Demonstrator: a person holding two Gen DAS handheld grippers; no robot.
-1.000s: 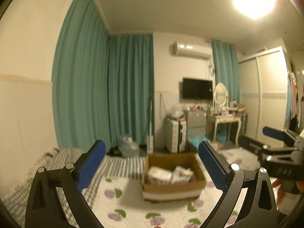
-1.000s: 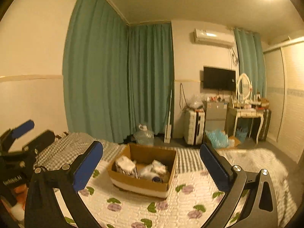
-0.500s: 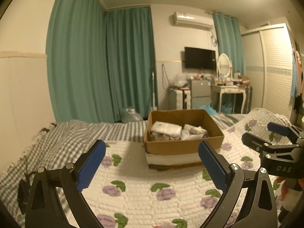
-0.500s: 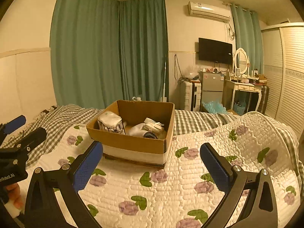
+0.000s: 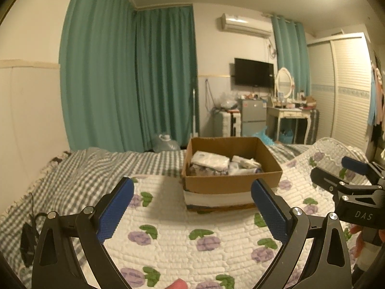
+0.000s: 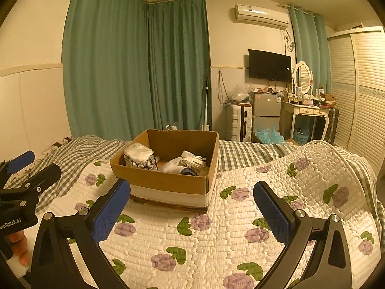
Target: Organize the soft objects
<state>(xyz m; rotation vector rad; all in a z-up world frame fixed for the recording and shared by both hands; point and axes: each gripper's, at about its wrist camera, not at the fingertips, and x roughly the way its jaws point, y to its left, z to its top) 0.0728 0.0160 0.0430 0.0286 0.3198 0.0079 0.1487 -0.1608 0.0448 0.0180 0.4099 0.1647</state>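
Hovering above the floral quilt (image 6: 204,245), the left claw (image 5: 192,207) and right claw (image 6: 192,210) both gape wide and carry nothing. The cardboard box (image 6: 168,183) sits ahead between them on the bed, holding white soft bundles (image 5: 210,161). Bare quilt lies between each claw and the box's near edge; gingham blanket (image 5: 96,168) spreads leftward.

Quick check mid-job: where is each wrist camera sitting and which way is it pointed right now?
Left wrist: behind the open left gripper, over the quilt, facing the cardboard box; the right gripper shows at right.
Right wrist: behind the open right gripper, facing the box from its right; the left gripper shows at left.
Shared: box, quilt, curtains, TV.
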